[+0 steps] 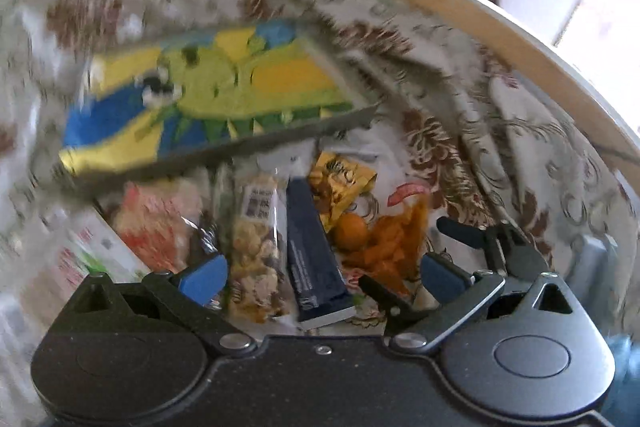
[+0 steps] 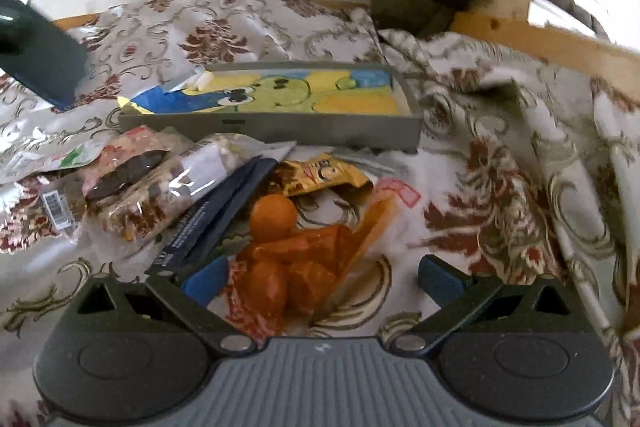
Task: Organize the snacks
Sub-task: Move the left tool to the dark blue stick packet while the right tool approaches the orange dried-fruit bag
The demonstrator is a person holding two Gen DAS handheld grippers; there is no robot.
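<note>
Snacks: your pile lies on the floral cloth [image 2: 500,163] against the near wall of the grey tray [image 2: 272,129]: navy bar [image 2: 224,211], nut packet [image 2: 160,195], orange bag [image 2: 304,263]. Your left gripper [image 1: 320,275] and right gripper [image 2: 322,277] both gape, holding nothing.

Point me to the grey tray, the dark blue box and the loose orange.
grey tray [image 2: 280,133]: right wrist view, front wall.
dark blue box [image 1: 312,247]: left wrist view, top face.
orange [image 2: 273,215]: right wrist view, middle of fruit.

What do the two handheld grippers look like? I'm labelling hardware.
Left gripper: glossy black speckled body, round side hubs, silver pivot screws, black linkage arms, blue finger pads. Right gripper: same build, but a ribbed grey centre plate. No cables or sleeves visible.
</note>
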